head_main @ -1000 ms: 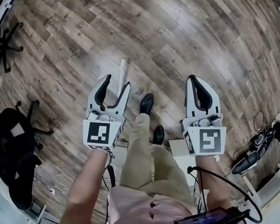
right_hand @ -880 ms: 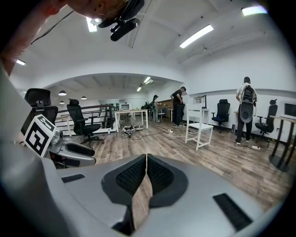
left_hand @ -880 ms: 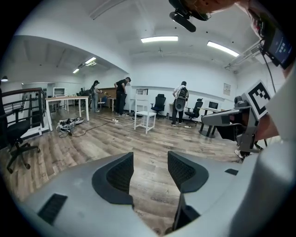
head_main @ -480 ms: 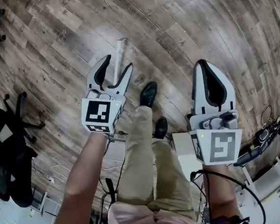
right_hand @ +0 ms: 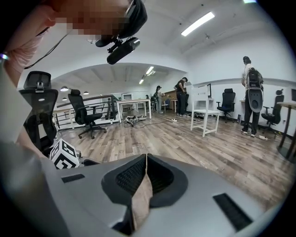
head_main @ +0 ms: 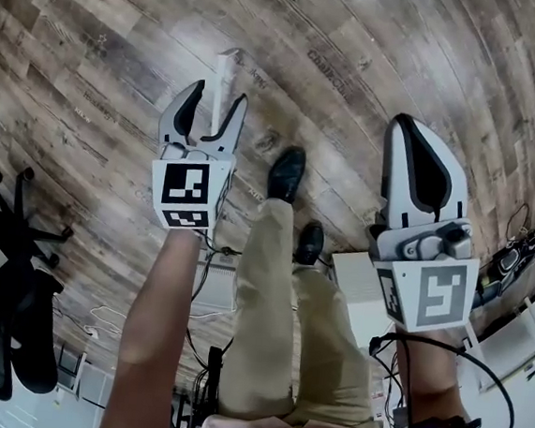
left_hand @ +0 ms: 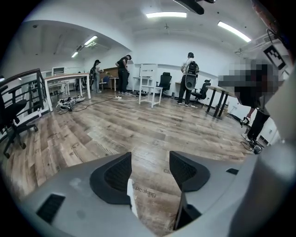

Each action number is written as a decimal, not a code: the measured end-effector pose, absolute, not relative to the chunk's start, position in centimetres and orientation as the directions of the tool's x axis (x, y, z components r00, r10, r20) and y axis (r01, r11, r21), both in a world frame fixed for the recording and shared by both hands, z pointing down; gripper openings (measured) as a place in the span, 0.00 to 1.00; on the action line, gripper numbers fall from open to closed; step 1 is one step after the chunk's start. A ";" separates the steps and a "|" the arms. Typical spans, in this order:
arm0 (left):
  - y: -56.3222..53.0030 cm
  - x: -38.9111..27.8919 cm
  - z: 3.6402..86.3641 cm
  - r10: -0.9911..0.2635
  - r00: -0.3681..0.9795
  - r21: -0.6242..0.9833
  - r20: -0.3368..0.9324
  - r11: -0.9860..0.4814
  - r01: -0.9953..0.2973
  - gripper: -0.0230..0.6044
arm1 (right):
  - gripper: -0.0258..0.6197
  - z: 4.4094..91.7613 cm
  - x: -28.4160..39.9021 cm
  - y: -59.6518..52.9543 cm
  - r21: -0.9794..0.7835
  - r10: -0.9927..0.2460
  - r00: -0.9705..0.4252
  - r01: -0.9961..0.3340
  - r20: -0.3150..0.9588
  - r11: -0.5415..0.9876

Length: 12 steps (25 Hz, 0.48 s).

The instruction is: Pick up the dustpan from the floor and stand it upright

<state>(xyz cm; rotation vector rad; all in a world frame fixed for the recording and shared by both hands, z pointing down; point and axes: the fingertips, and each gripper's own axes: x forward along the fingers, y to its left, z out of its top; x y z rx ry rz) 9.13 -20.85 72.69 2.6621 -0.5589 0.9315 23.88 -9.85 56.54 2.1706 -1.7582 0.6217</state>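
I'm just opening my left gripper (head_main: 219, 95) wide, dustpan handle (head_main: 227, 63) showing between the jaws, untouched. My right gripper (head_main: 406, 128) is sitting closed, empty.

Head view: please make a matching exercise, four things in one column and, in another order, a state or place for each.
1 left gripper
2 right gripper
3 front shoe
4 white handle

a jaws together
b on the floor beyond the left gripper
c jaws apart
d between the two grippers

Pairs: 1c, 2a, 3d, 4b.
Left jaws have just been opening; nothing is between them yet.
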 end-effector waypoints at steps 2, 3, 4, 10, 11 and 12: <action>-20.9 8.9 74.5 -0.267 0.710 0.121 0.652 -0.887 -0.445 0.44 | 0.05 57.9 23.8 -9.9 -0.058 -0.855 0.158 -0.975 0.495 -0.214; -21.0 8.8 75.3 -0.271 0.705 0.120 0.656 -0.884 -0.451 0.44 | 0.05 58.4 23.8 -9.9 -0.063 -0.859 0.151 -0.976 0.490 -0.208; -21.1 8.8 76.1 -0.276 0.700 0.117 0.659 -0.882 -0.457 0.44 | 0.06 59.0 23.8 -9.9 -0.068 -0.861 0.147 -0.976 0.488 -0.205; -22.0 8.5 80.7 -0.286 0.669 0.086 0.686 -0.881 -0.465 0.44 | 0.05 62.9 24.5 -8.5 -0.060 -0.834 0.147 -0.976 0.532 -0.210; -22.1 8.4 81.4 -0.285 0.664 0.085 0.692 -0.880 -0.466 0.44 | 0.05 63.5 24.5 -8.3 -0.061 -0.831 0.146 -0.976 0.537 -0.211; -22.2 8.4 82.2 -0.281 0.660 0.086 0.697 -0.881 -0.465 0.44 | 0.05 64.0 24.5 -8.1 -0.062 -0.828 0.145 -0.975 0.541 -0.212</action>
